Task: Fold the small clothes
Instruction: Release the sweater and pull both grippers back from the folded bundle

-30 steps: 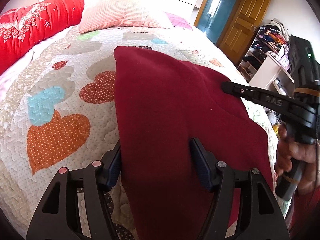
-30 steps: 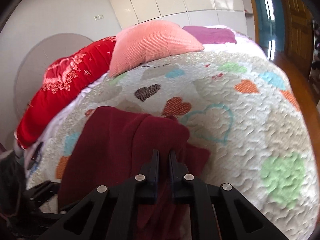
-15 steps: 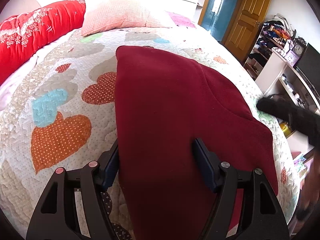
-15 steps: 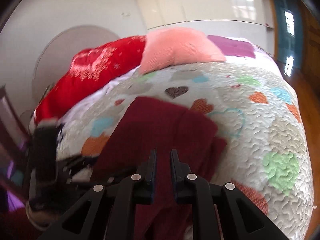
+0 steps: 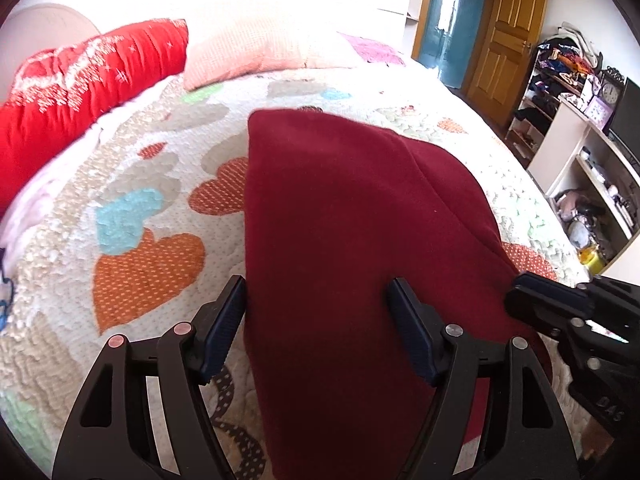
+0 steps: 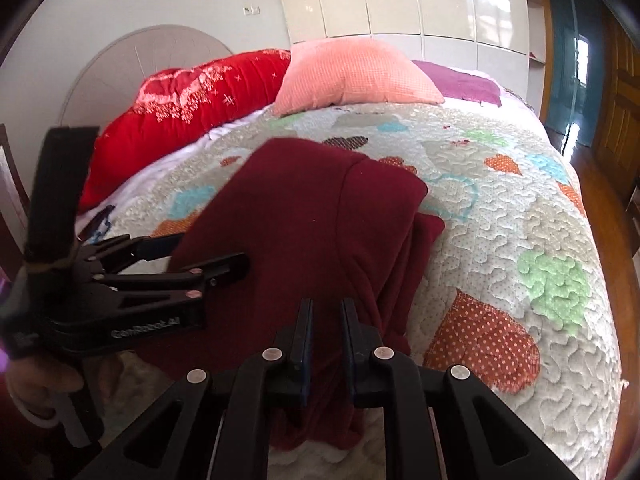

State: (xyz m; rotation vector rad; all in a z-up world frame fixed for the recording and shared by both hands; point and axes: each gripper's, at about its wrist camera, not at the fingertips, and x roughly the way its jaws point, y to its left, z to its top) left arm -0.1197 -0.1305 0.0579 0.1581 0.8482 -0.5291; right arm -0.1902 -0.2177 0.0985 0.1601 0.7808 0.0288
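The dark red garment (image 5: 352,248) lies folded lengthwise on the bed (image 5: 140,184). Its near end hangs over the bed's edge.

A heart-patterned quilt (image 5: 152,216) is covering the bed, with a red bolster (image 6: 192,108) and a pink pillow (image 6: 356,76) lying at its head. A wooden door (image 5: 508,32) and cluttered shelves (image 5: 560,80) are standing beyond the bed.

Bare quilt (image 6: 520,216) right — pillows (image 6: 356,76) beyond

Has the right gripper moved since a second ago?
Yes. In the left wrist view the right gripper has moved from the maroon garment's far right edge down to its near edge.
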